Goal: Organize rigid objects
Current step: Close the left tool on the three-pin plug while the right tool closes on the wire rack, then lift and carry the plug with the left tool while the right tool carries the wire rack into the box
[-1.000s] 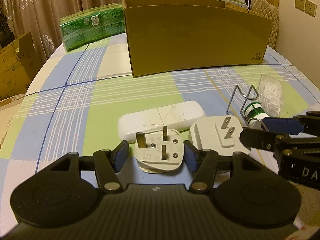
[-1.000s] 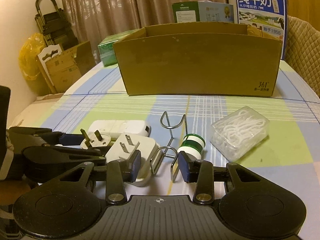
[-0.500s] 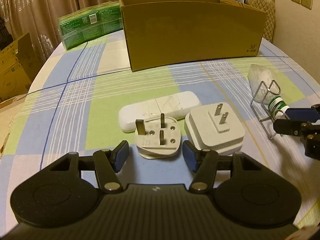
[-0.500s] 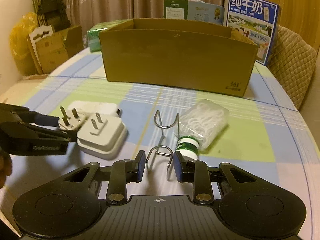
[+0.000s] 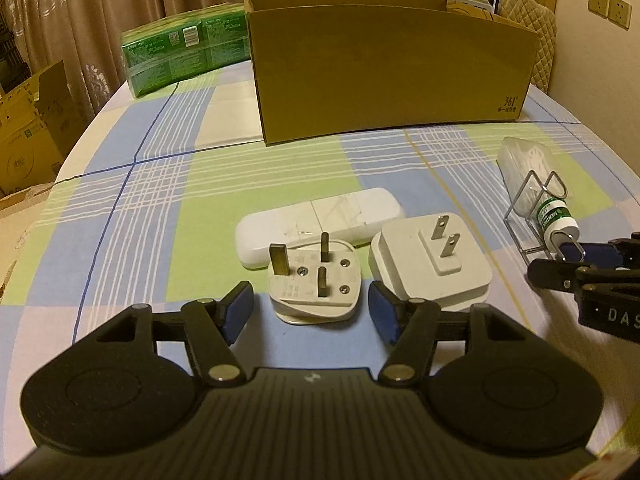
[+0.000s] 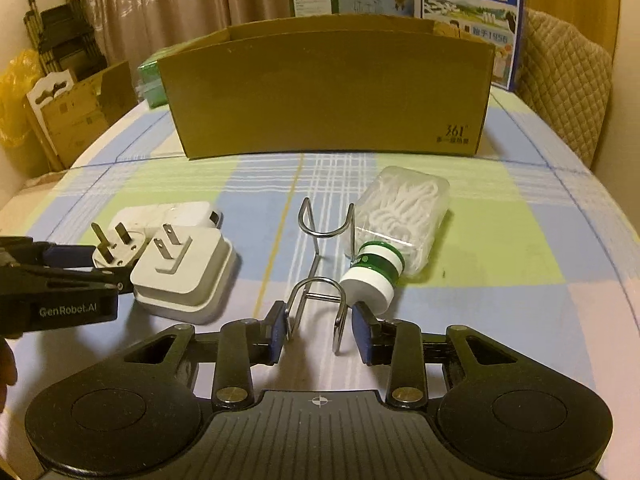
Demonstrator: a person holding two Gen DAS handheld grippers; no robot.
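Observation:
My left gripper (image 5: 312, 312) is open, its blue pads either side of a white three-pin plug (image 5: 314, 280) lying pins-up. A white two-pin adapter (image 5: 430, 262) and a white oblong case (image 5: 320, 220) lie beside it. My right gripper (image 6: 318, 334) has its pads around the near loop of a metal wire hook (image 6: 320, 264), close to the wire but with a small gap showing on the right. A small green-and-white bottle (image 6: 374, 276) and a clear box of floss picks (image 6: 400, 212) lie against the hook. The brown cardboard box (image 6: 328, 92) stands behind.
A green wrapped pack (image 5: 184, 52) sits at the table's far left. Milk cartons (image 6: 472, 12) stand behind the box. A quilted chair (image 6: 564, 88) is at the right, cardboard boxes (image 5: 24, 128) on the floor at the left. The checked tablecloth (image 5: 128, 208) covers a rounded table.
The right gripper has moved forward and narrowed around the wire hook. The left gripper has edged closer to the three-pin plug. The objects have not moved.

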